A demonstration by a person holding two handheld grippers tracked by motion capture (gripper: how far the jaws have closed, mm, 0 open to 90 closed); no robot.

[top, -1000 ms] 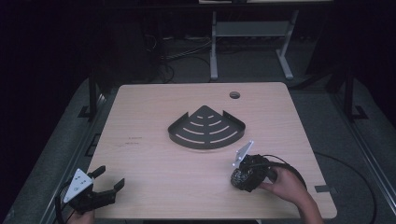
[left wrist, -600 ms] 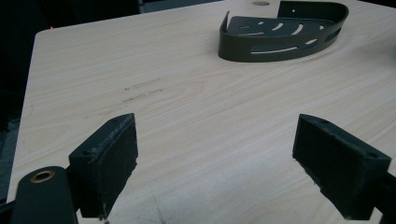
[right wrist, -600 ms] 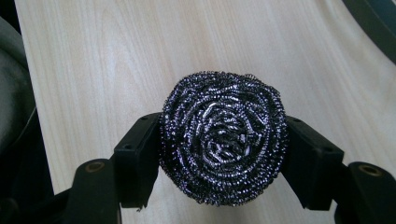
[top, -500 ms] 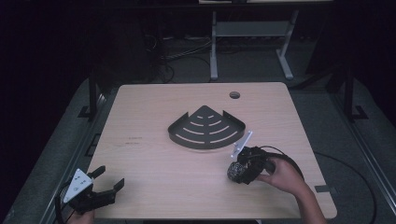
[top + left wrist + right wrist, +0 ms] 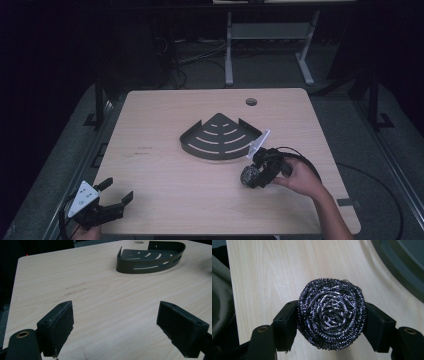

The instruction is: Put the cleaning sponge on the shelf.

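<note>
The right tool (image 5: 331,322), clamped on a springy steel scourer (image 5: 331,313) above the bench (image 5: 165,150) beside the corner rack (image 5: 220,137), risked losing it by slippage; the left tool (image 5: 122,325) gaped empty.

Left gripper (image 5: 111,198): black body, two black jaws with blocky rectangular pads (image 5: 60,325), pad faces rough and scuffed, pale fluff at edges. Brass-coloured ring set in jaw arm near pad base. Grey three-cornered plate (image 5: 82,196) on top, few small dark dots on it. Black cable loops behind body.

Right gripper (image 5: 252,176): same black build, matching grey plate (image 5: 258,144), brass-coloured rings (image 5: 262,329) on both jaw arms. Black cable (image 5: 300,159) arcs around hand (image 5: 299,176). Forearm bare, no sleeve seen.
</note>
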